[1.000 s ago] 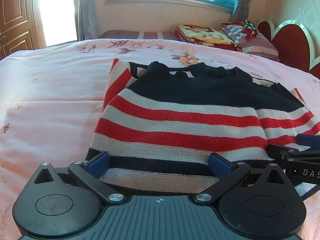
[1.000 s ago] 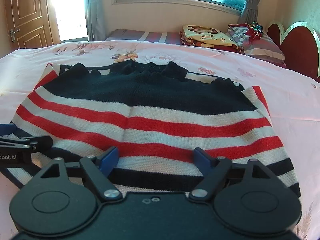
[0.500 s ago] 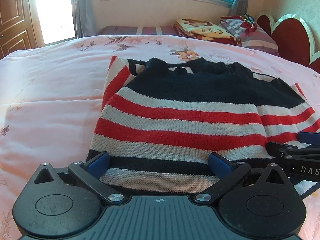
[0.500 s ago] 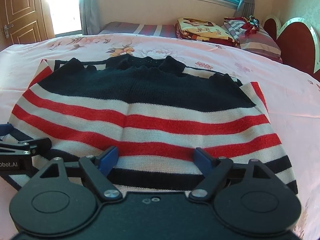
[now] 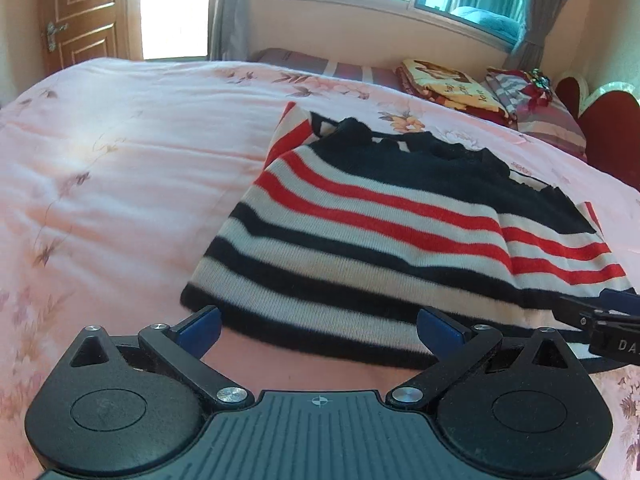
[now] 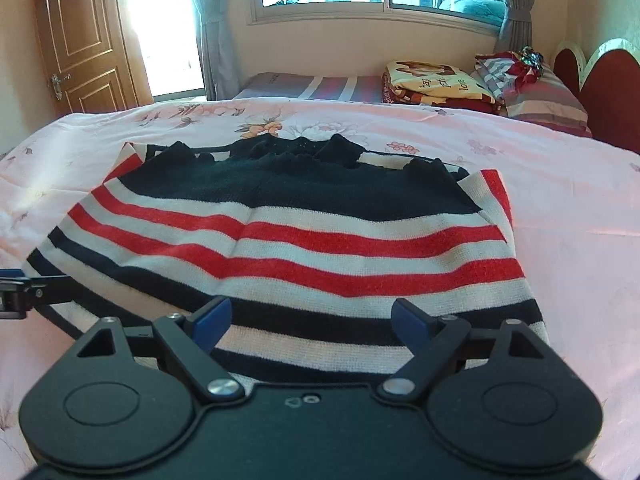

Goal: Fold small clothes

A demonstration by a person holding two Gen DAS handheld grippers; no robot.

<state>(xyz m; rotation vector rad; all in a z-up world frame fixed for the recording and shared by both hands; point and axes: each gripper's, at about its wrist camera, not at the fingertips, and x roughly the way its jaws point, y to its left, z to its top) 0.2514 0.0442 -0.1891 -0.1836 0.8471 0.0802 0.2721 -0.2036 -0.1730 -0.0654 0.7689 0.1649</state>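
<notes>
The striped sweater [image 6: 304, 240] lies flat on the bed [image 6: 560, 208], stripes crosswise, its hem just ahead of both grippers, left gripper [image 5: 318, 326] and right gripper [image 6: 312, 322], whose fingers are wide and empty, the right's having just been opening.

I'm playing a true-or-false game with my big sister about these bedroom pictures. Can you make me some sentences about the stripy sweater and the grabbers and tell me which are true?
1. The stripy sweater lies on a pink flowery bedspread. True.
2. The sweater has green and yellow stripes. False: they are red, white and dark.
3. The right gripper is squeezed shut. False: its jaws stand wide open, over the sweater's near hem.
4. The left gripper is open too. True.
5. The wooden door is wide open. False: it is closed.
6. Folded blankets sit near the window. True.
</notes>
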